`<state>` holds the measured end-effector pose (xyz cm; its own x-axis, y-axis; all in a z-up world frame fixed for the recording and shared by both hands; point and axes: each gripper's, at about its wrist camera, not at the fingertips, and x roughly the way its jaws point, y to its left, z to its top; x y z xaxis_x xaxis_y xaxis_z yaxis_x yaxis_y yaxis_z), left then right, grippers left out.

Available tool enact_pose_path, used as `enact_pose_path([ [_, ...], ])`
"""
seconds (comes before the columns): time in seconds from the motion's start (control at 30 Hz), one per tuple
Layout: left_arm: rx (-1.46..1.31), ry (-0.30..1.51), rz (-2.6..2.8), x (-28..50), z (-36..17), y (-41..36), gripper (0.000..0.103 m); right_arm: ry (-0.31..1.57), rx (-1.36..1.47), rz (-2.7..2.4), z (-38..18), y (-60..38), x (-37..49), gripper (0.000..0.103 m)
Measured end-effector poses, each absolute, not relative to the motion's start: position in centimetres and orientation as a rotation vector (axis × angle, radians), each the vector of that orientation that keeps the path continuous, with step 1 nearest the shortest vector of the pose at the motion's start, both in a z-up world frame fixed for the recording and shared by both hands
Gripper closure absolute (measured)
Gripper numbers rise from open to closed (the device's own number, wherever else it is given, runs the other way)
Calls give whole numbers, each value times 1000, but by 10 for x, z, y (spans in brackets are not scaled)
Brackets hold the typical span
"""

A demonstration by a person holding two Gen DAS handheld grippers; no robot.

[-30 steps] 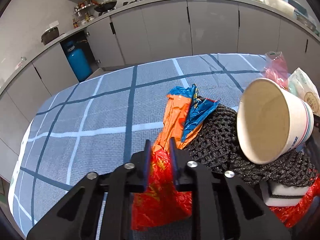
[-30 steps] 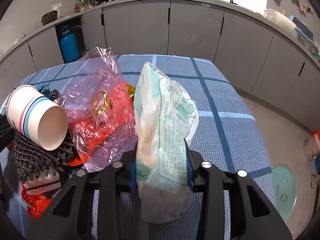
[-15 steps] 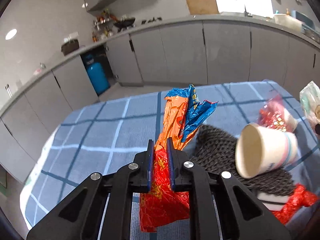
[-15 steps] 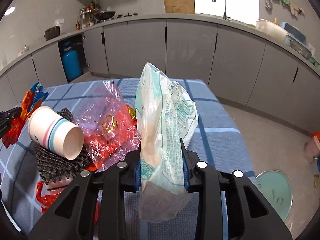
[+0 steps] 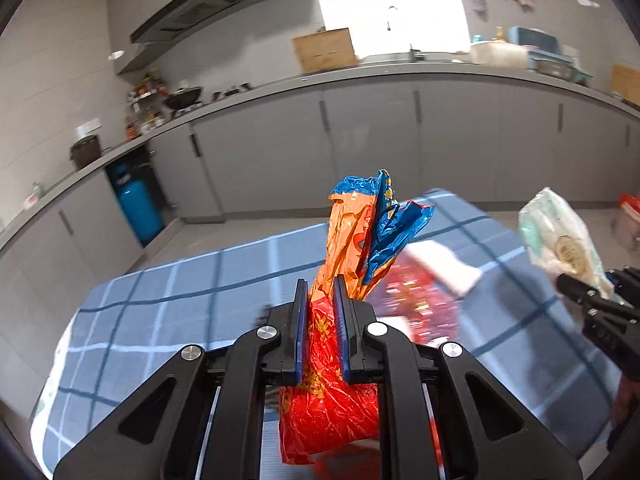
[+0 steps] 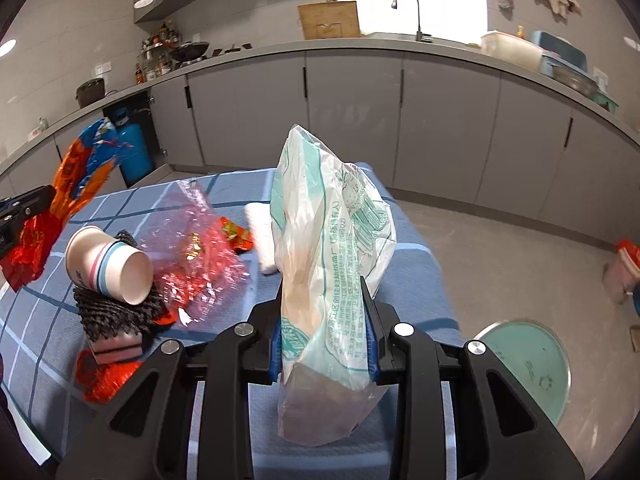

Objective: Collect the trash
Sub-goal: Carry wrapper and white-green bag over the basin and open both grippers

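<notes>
In the left wrist view, the left gripper (image 5: 320, 312) has its fingers clenched on an orange, red and blue snack wrapper (image 5: 352, 264), held up above the blue checked desk (image 5: 168, 312).

In the right wrist view, the right gripper (image 6: 324, 340) grasps a white and green plastic bag (image 6: 332, 248), upright above the desk. To its left, a paper cup (image 6: 108, 266) lies tipped on a dark mesh scrubber (image 6: 112, 316), beside a pink clear bag (image 6: 196, 248).
</notes>
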<state>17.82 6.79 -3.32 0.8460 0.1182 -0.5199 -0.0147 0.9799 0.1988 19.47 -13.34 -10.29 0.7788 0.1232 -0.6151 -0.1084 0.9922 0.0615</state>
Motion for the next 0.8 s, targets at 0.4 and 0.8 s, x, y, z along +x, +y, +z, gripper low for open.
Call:
enact_pose_path([
  [0.4, 246, 547, -147, 184, -41, -50, 89, 686, 94, -46, -117, -232, 168, 71],
  [0.8, 272, 591, -348, 190, -68, -157, 89, 751, 159, -219, -155, -328, 152, 71],
])
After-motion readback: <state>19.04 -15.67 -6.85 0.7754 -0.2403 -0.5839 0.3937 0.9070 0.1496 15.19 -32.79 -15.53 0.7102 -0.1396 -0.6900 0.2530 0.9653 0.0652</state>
